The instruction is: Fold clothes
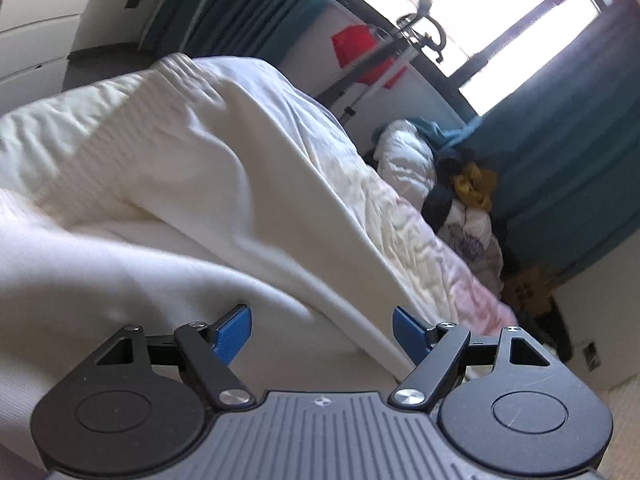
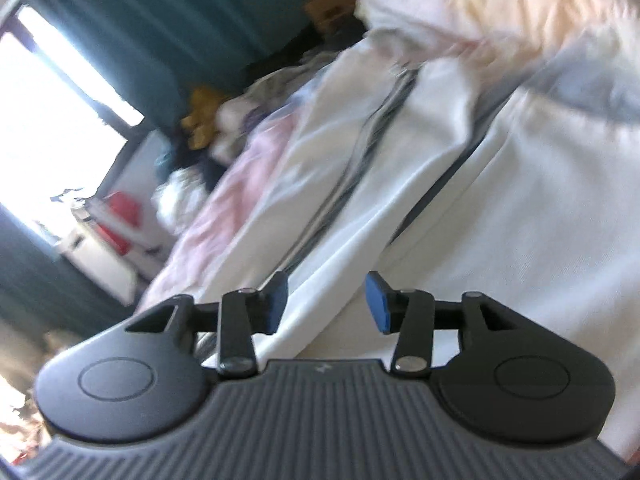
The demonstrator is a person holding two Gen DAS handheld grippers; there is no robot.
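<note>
Bed (image 1: 440, 256) | white garment (image 1: 180, 200) | left tool (image 1: 322, 330) rolled, agape | right tool (image 2: 326, 304) rolled, agape

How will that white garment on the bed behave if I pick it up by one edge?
The white garment will probably sag and drape rather than hold shape, since it already lies in soft folds and ridges. It looks light, thin enough to bunch. It may slide on the pink bedding, so a wide hold with the left hand-held gripper seems wiser.
</note>
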